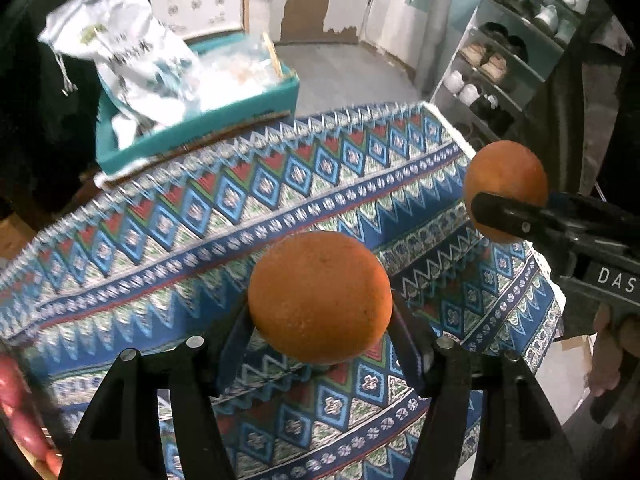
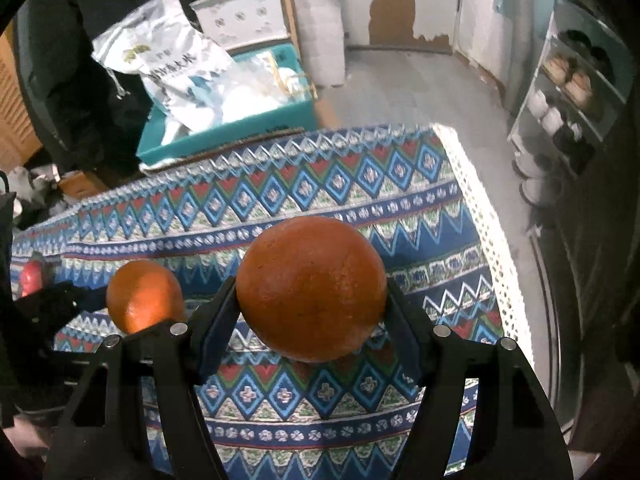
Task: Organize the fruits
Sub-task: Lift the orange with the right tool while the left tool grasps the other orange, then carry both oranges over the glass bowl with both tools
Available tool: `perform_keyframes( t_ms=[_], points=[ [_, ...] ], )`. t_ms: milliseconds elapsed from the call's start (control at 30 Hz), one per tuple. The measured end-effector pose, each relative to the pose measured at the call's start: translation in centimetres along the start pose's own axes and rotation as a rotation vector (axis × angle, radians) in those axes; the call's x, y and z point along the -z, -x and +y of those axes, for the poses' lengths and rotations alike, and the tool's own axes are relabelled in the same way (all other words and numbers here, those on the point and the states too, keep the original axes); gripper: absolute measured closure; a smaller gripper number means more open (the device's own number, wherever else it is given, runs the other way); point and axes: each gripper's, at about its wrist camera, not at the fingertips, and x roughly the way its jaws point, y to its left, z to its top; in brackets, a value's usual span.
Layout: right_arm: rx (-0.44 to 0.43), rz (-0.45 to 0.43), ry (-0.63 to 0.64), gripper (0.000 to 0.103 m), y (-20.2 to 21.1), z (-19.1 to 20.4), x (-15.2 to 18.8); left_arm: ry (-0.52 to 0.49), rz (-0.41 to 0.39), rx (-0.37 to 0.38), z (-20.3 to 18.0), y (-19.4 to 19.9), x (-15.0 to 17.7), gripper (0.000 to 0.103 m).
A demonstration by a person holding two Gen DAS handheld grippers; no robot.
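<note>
My left gripper (image 1: 320, 320) is shut on an orange (image 1: 319, 295) and holds it above the patterned tablecloth (image 1: 168, 248). My right gripper (image 2: 312, 304) is shut on a second orange (image 2: 311, 288), also held above the cloth. In the left wrist view the right gripper's orange (image 1: 505, 184) shows at the right, near the table's edge. In the right wrist view the left gripper's orange (image 2: 145, 295) shows at the left. Pink-red fruit (image 1: 16, 404) lies blurred at the lower left edge, and a red fruit (image 2: 31, 276) shows at the left.
A teal box (image 1: 192, 136) with white bags stands behind the table's far edge. A shoe rack (image 1: 508, 68) stands at the right across grey floor. The table's right edge with white lace trim (image 2: 488, 224) drops to the floor.
</note>
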Motion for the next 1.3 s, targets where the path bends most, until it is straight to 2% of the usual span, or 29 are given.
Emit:
perform_keyframes(
  t_ms=[467, 1000, 1300],
  points=[
    [-0.009, -0.119, 0.129, 0.033, 6.3, 4.7, -1.6, 0.037, -0.127, -0.001, 1.7, 8.2, -0.7, 0.037],
    [-0.128, -0.218, 0.182, 0.033, 12.1, 9.9, -2.7, 0.066, -0.251, -0.044, 4.8, 17.3, 1.0, 0.037],
    [-0.182, -0.257, 0.232, 0.033, 14.4, 13.4, -3.1, 0.071, -0.304, -0.079, 6.5, 21.1, 2.6, 0.037]
  ],
)
